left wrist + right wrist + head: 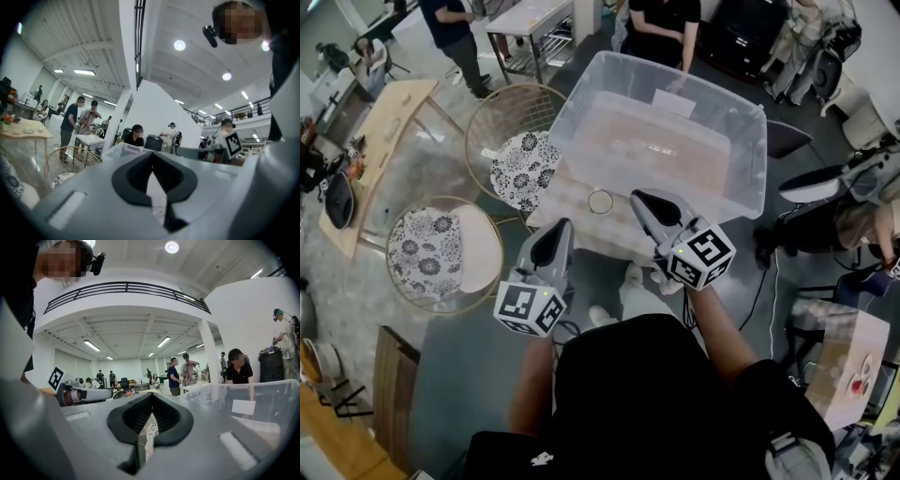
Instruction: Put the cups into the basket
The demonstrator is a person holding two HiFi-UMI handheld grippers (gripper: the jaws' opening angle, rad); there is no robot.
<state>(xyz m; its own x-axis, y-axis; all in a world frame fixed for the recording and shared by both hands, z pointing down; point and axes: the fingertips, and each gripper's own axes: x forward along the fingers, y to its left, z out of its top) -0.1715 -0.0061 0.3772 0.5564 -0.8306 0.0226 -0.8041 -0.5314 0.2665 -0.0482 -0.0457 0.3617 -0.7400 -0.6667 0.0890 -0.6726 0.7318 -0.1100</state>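
Note:
A large clear plastic bin [750, 112] stands on the table before me, and nothing inside it can be made out. One small round cup [600, 201] sits upright on the table just in front of the bin's near wall. My left gripper [560, 225] hovers left of and nearer than the cup, jaws shut and holding nothing. My right gripper [639, 197] is just right of the cup, also shut and holding nothing. In the left gripper view the shut gripper [151, 157] faces the bin's corner [117, 150]. In the right gripper view the shut gripper [151, 397] has the bin's wall [262, 394] to its right.
Two round wire chairs with floral cushions [517, 141] [441, 253] stand left of the table. A wooden table [380, 150] is further left. People [661, 28] stand beyond the bin. A cardboard box [848, 361] sits at the right.

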